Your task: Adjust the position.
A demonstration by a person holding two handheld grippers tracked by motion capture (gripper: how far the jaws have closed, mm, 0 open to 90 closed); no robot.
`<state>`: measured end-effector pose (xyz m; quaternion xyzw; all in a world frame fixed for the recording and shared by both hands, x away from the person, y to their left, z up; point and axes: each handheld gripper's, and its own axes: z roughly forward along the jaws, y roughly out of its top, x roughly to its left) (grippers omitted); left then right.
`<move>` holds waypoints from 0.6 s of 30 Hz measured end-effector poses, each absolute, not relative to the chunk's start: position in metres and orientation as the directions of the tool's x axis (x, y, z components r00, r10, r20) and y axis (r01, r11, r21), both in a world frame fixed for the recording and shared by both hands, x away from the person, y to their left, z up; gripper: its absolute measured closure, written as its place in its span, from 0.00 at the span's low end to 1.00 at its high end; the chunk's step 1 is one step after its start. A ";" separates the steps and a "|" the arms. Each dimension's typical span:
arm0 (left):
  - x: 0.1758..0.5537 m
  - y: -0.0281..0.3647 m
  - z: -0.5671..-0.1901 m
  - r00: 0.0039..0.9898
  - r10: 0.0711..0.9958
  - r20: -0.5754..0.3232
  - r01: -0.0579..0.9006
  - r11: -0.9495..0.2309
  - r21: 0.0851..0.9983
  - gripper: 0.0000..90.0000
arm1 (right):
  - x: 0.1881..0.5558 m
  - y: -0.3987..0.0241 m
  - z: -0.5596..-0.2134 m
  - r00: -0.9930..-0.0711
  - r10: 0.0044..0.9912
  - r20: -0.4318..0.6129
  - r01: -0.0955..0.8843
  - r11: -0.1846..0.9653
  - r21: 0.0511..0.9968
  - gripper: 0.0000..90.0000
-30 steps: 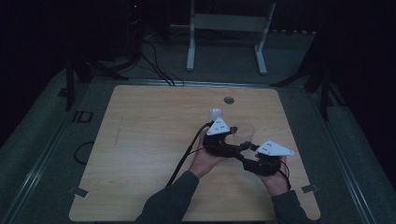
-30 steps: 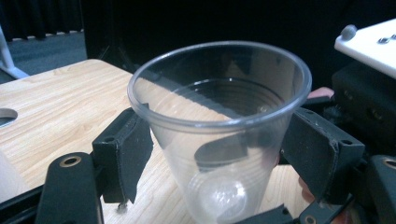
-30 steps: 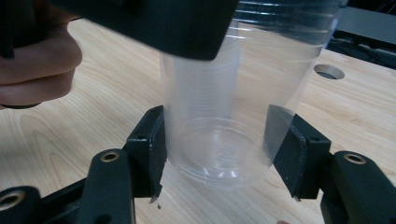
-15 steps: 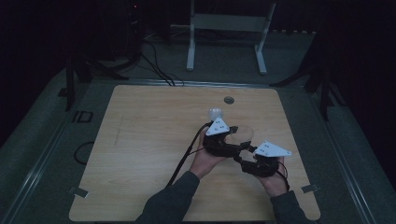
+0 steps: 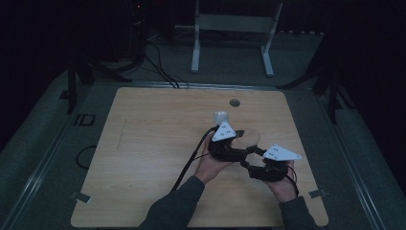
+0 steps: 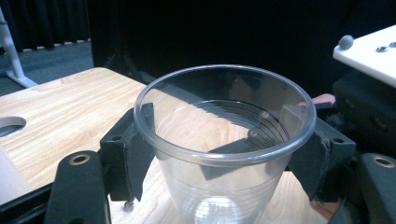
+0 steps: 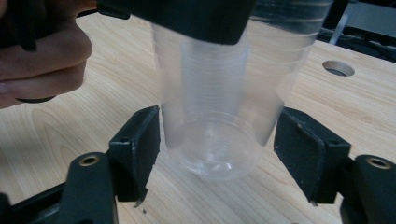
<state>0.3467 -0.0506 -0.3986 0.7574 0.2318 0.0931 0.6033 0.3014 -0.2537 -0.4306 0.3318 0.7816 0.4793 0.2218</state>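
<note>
Above the table [image 5: 143,143], my left gripper [image 6: 224,163] pinched a clear cup [image 6: 224,140] below its rim; my right gripper [image 7: 217,158] stood spread around its base. Light, thin, crushable, I judged: hold gently, near the stiffer rim.

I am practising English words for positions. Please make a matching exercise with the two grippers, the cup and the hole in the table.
Things:
1. left gripper
2. right gripper
3. clear cup
4. round hole

Descriptions:
A. near the far edge of the table
B. open, one jaw on each side of the cup's base
C. shut just under the cup's rim
D. transparent, between both grippers

Pairs: 1-C, 2-B, 3-D, 4-A.
</note>
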 end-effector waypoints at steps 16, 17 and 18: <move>0.348 -0.044 -0.399 0.855 0.508 -0.104 0.214 -0.161 0.963 0.32 | 0.299 -0.270 -0.432 -0.660 0.751 -0.027 0.337 0.328 0.883 0.31; 0.348 -0.044 -0.399 0.854 0.510 -0.105 0.214 -0.160 0.964 0.32 | 0.299 -0.270 -0.432 -0.660 0.751 -0.026 0.337 0.326 0.884 0.31; 0.348 -0.044 -0.400 0.852 0.512 -0.105 0.215 -0.159 0.964 0.32 | 0.299 -0.271 -0.432 -0.659 0.751 -0.029 0.336 0.329 0.883 0.31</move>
